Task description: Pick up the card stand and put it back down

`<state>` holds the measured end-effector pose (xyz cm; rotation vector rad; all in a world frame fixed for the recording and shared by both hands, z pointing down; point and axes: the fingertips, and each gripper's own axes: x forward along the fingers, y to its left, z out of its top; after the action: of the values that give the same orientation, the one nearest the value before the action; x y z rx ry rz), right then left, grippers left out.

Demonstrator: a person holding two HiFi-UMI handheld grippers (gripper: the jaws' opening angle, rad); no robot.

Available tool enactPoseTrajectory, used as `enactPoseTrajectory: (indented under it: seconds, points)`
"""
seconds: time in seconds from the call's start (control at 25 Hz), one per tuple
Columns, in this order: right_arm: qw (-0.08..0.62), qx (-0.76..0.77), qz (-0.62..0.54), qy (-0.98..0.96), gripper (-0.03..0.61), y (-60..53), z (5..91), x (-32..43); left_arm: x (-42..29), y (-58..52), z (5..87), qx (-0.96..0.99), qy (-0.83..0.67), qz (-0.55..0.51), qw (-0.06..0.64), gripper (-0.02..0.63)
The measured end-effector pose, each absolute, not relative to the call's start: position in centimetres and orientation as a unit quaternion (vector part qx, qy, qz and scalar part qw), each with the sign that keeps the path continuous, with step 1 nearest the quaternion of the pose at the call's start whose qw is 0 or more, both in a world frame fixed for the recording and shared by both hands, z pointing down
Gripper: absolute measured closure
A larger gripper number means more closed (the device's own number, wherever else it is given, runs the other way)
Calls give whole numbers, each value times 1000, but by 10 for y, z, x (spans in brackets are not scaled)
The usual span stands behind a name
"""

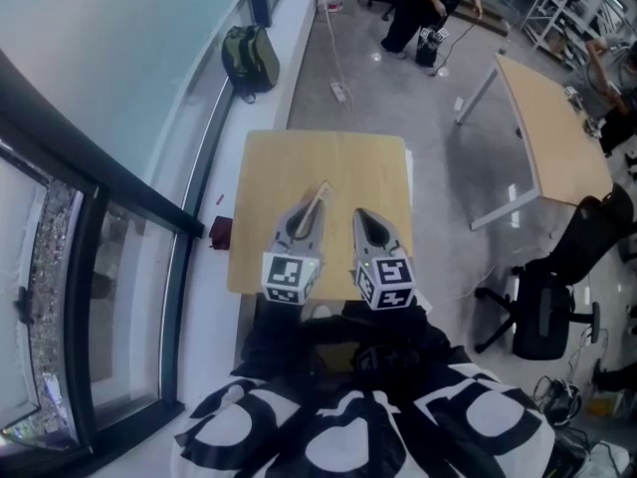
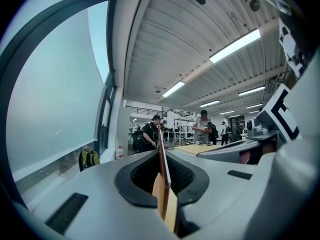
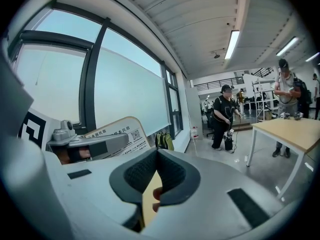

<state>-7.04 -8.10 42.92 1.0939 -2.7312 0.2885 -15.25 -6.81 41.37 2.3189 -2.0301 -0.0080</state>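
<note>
The left gripper [image 2: 163, 156] has its jaws pinched on the card stand [image 2: 165, 199], lifted above the bench [image 1: 328, 157]; the right gripper [image 3: 156, 154] has jaws closed, empty; putting it down is left.

A wooden tabletop [image 1: 328, 167] stands on a grey floor [image 1: 398, 98] beside tall windows [image 1: 100, 58]. A second table [image 1: 552, 118] and a black office chair [image 1: 542, 312] stand nearby under ceiling strip lights [image 2: 235, 45].
</note>
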Motion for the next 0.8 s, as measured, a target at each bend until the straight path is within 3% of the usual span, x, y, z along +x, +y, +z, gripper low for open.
enactPoseTrajectory:
  seconds: [0.44, 0.8]
  points:
    - [101, 400, 108, -905, 558, -90, 439, -54, -143, -85, 433, 773, -633, 12, 49, 589]
    - [111, 468, 147, -864, 557, -120, 456, 20, -79, -120, 459, 809, -579, 34, 89, 589]
